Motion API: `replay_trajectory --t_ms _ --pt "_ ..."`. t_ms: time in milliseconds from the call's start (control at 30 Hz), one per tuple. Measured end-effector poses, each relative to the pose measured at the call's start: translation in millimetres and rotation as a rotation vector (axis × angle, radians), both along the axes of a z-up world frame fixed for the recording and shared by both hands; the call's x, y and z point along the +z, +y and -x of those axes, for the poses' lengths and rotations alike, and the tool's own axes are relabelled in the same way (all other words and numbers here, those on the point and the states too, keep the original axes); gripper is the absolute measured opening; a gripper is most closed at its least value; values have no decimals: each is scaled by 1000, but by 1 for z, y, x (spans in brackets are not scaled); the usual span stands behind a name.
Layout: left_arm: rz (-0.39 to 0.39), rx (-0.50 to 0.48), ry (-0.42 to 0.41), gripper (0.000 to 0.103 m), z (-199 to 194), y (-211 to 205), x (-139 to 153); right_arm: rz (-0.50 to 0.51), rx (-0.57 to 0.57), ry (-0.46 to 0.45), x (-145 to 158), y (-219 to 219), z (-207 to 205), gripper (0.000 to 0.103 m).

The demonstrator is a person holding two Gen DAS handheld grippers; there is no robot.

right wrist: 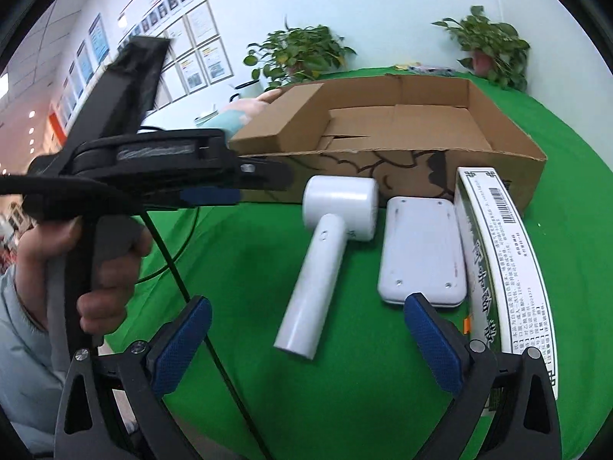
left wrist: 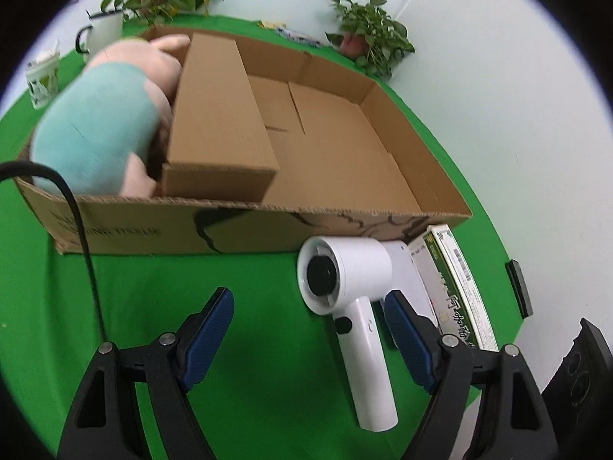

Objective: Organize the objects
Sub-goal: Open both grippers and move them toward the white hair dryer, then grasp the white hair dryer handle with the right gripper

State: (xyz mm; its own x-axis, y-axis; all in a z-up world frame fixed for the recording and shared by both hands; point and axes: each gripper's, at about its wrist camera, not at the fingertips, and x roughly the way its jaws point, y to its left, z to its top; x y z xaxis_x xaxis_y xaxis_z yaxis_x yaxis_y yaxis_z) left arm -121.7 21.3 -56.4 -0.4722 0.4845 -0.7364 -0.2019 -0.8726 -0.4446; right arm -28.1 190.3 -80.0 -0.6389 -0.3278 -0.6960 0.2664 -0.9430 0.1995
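Both fingers apart; hair dryer (right wrist: 329, 245) w/ box (right wrist: 498, 161).

A green cloth (right wrist: 345, 383) covers the work surface. Behind it stands a pale blue-white wall (right wrist: 383, 11). Two potted plants (right wrist: 302, 53) (right wrist: 490, 48) sit along the far edge. Framed notices (right wrist: 199, 53) hang in rows on the left wall.

Bright even light, fisheye-warped edges, slight blur
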Motion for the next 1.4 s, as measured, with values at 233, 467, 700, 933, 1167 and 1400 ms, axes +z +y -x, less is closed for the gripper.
replay_trajectory --t_ms 233,467,700,933,1167,1400 --pt "-95 -104 -70 79 5 14 -13 -54 27 -36 -5 -18 4 68" --pt "-171 -142 -136 71 7 18 -22 -30 19 -93 -14 -22 14 52" --pt "-244 -172 -190 71 4 20 -31 -26 11 -155 -26 -27 22 42" --pt "-301 -175 -236 71 -7 18 -37 -24 -10 -178 -30 -24 19 31" --pt "-331 -272 -238 71 -42 12 -19 -44 29 -212 -31 -27 -20 28" --pt "-321 -185 -234 71 -34 -20 -6 -44 21 -205 -31 -29 -25 53"
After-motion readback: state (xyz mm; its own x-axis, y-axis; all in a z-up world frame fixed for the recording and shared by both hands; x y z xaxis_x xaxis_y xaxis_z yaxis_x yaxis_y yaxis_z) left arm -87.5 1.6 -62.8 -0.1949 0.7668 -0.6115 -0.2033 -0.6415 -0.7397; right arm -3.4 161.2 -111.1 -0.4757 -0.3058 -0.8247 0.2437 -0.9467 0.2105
